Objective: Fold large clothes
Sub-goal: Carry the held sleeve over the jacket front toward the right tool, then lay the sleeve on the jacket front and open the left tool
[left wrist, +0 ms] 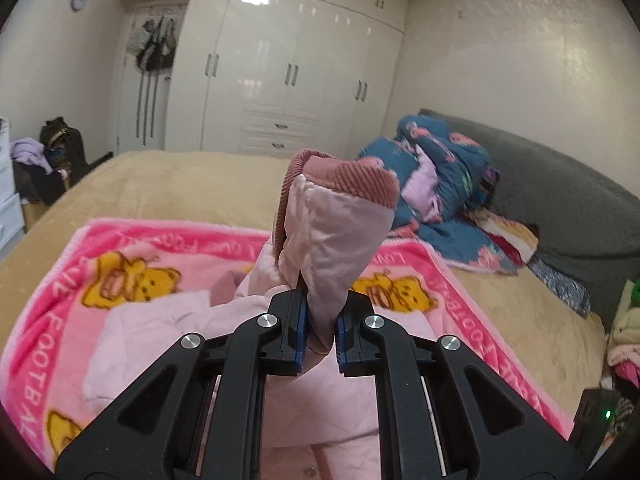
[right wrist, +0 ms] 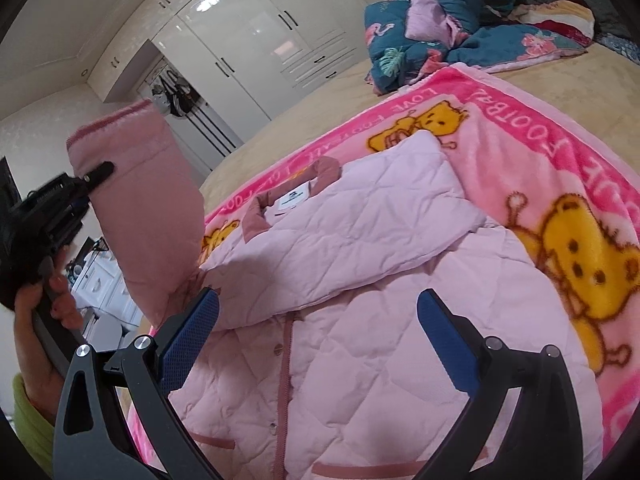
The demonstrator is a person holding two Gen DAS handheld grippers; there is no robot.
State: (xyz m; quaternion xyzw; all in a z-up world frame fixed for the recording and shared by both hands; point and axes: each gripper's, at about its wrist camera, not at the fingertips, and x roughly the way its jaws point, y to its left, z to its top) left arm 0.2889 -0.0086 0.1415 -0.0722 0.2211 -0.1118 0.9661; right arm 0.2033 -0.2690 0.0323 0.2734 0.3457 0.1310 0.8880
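Pale pink quilted jacket [right wrist: 360, 280] spread front-up on a pink bear-print blanket [right wrist: 560, 184], collar [right wrist: 296, 184] toward 12 o'clock, one sleeve folded across the chest. Other sleeve [right wrist: 136, 208] lifted upright at 9 o'clock, ribbed cuff [left wrist: 352, 184] topmost. Left gripper [left wrist: 322, 332] clenched on that sleeve just below the cuff, blue pads pressed into the fabric; a hand [right wrist: 44, 304] in a green sleeve on its handle. Right gripper [right wrist: 318, 320] released, fingers spread wide over the jacket front, nothing between them. Beyond the blanket, tan bed cover [left wrist: 192, 184]; blue floral quilt [left wrist: 436, 184] bundled at 1 o'clock; white wardrobe [left wrist: 288, 72] at 12 o'clock.
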